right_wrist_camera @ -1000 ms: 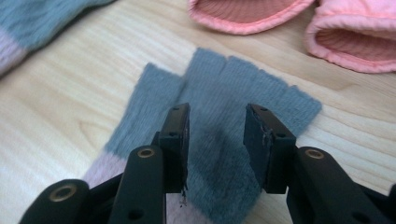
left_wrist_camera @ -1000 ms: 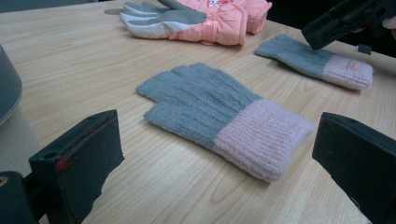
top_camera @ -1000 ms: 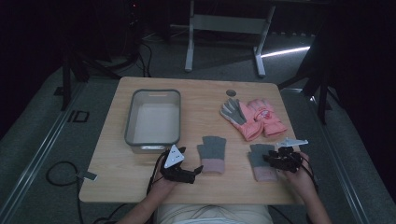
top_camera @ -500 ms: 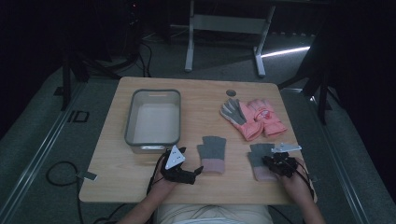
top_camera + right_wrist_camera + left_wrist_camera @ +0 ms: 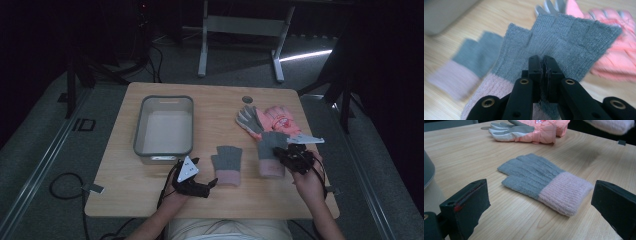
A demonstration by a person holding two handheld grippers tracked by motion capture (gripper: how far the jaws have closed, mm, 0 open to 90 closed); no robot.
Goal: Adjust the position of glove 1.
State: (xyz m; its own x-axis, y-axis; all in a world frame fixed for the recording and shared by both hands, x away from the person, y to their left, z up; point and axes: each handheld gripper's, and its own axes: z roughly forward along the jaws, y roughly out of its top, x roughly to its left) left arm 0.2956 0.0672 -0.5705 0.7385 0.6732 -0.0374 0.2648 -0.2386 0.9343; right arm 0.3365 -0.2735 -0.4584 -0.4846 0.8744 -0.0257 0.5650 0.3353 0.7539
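Right hand-held gripper (image 5: 542, 65), jaws just closed, pinches a grey glove (image 5: 564, 40), seemingly lifted, at the bench's (image 5: 150, 200) four o'clock; left hand-held gripper (image 5: 207, 184) gapes empty.

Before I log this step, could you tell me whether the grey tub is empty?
Empty: the grey tub shows only its bare pale floor.
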